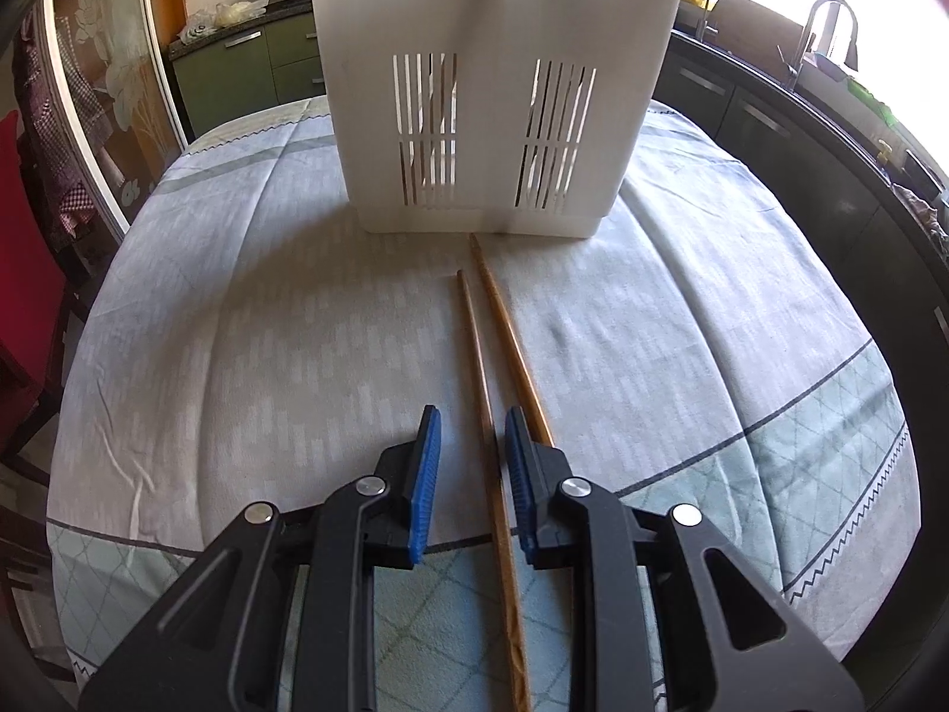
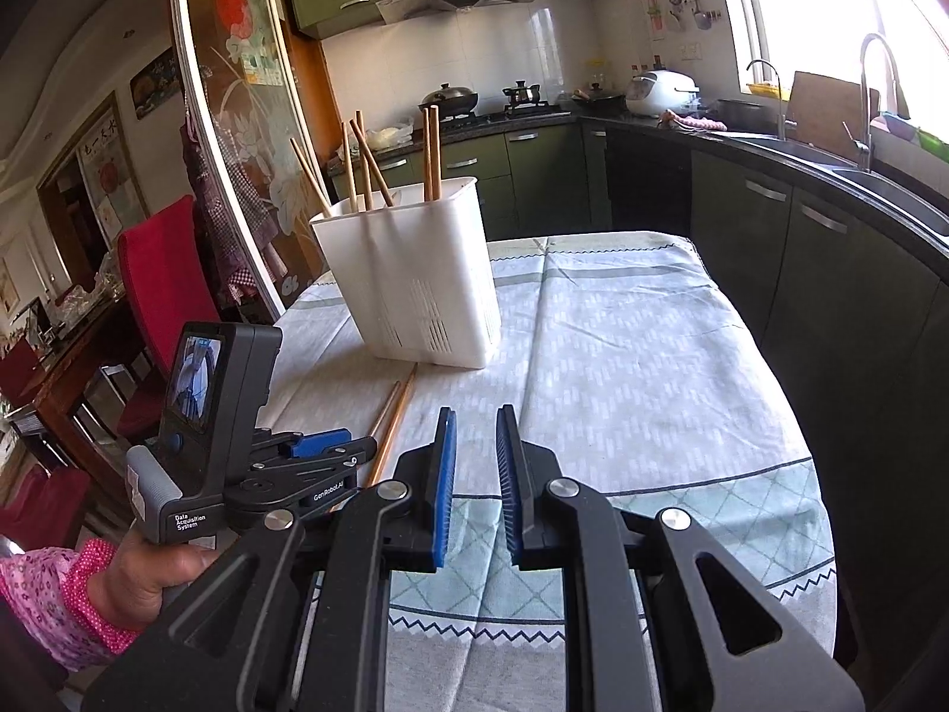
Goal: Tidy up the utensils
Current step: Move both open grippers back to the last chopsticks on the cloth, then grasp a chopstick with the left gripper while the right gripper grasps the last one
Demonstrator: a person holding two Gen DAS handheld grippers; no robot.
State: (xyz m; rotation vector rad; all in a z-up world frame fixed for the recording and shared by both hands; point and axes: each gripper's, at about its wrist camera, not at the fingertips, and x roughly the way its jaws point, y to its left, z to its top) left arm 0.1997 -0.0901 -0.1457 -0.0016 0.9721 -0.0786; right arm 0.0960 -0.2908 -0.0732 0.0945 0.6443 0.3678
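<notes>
A white slotted utensil holder [image 1: 486, 18] stands on the cloth-covered table [image 1: 237, 356]. Several wooden chopsticks [image 2: 433, 154] stick up out of the holder [image 2: 415, 273]. Two more chopsticks lie on the cloth in front of it, almost parallel. The longer-looking one [image 1: 474, 344] runs between the fingers of my left gripper [image 1: 473, 415], whose pads stand apart from it, open. The other chopstick [image 1: 507, 326] passes just outside the right finger. My right gripper [image 2: 475, 414] hovers over bare cloth to the right, with a narrow gap and nothing in it. The left gripper [image 2: 350, 445] also shows there, low over the two chopsticks [image 2: 394, 415].
A hand in a pink sleeve [image 2: 148, 569] holds the left gripper. A red chair [image 2: 160, 285] and a glass sliding door stand left of the table. Dark cabinets with a sink and tap [image 2: 866, 95] run along the right. The table's near edge lies below both grippers.
</notes>
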